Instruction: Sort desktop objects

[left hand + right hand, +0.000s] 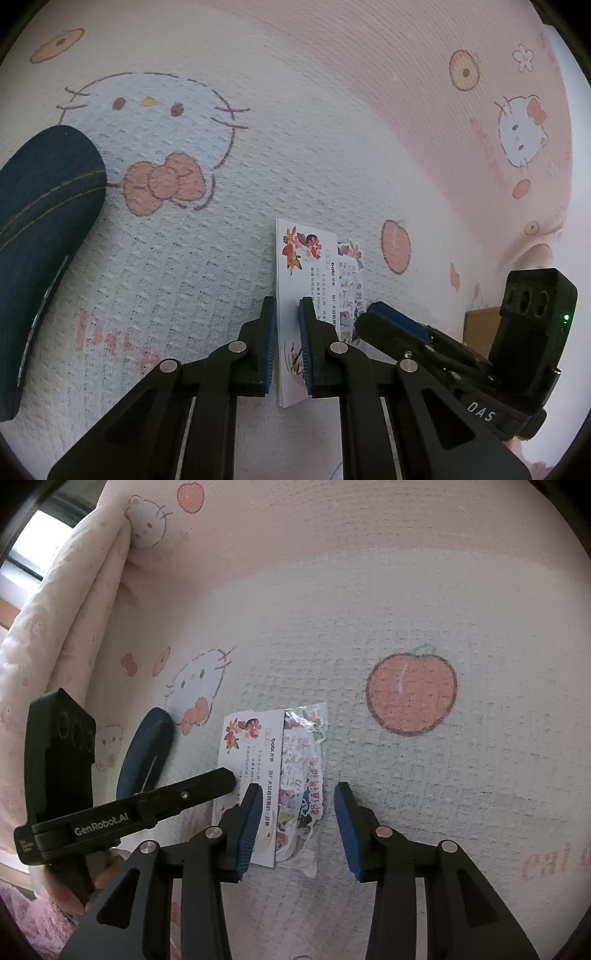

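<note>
white card (pixel 295 295) sits clamped in my left gripper (pixel 288 332) on the blanket (pixel 332 129), my right gripper (pixel 295 823) spread wide over the sticker pack (pixel 303 775) beside it.

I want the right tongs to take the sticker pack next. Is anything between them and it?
Nothing visible blocks it. The right tongs are open right above the sticker pack. The white card covers the pack's left edge, and the left tongs are around that card, close beside the right ones.
</note>
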